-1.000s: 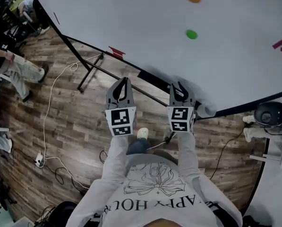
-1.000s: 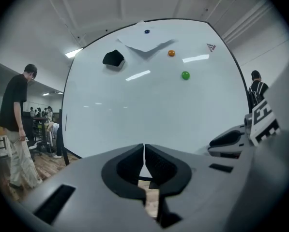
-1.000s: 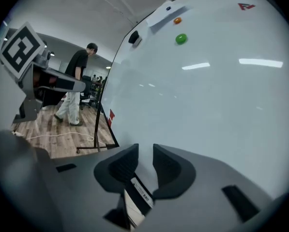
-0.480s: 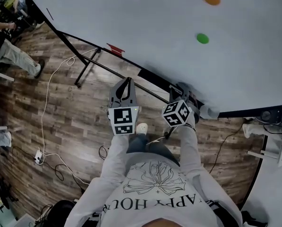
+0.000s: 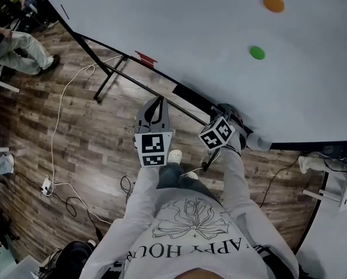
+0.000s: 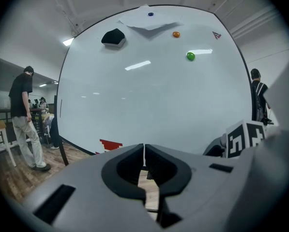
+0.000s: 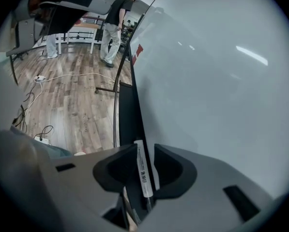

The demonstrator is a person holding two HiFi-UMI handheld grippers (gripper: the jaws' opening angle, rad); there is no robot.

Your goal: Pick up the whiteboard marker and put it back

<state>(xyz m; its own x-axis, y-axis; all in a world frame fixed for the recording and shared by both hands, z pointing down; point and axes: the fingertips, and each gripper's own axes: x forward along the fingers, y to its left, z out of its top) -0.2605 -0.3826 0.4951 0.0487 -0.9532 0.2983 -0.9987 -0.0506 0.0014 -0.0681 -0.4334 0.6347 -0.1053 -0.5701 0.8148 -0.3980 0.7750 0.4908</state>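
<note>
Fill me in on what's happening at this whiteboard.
A person stands at a whiteboard with a gripper in each hand. The right gripper is down at the board's tray with the marker between its fingers, which are opening. The marker looks loose, lying along the tray. The left gripper is shut and empty, off to one side of it.

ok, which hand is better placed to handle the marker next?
Right. The right hand-held gripper is down at the tray, jaws opening with the marker between them; the left hand-held gripper is shut and off to the side.
</note>
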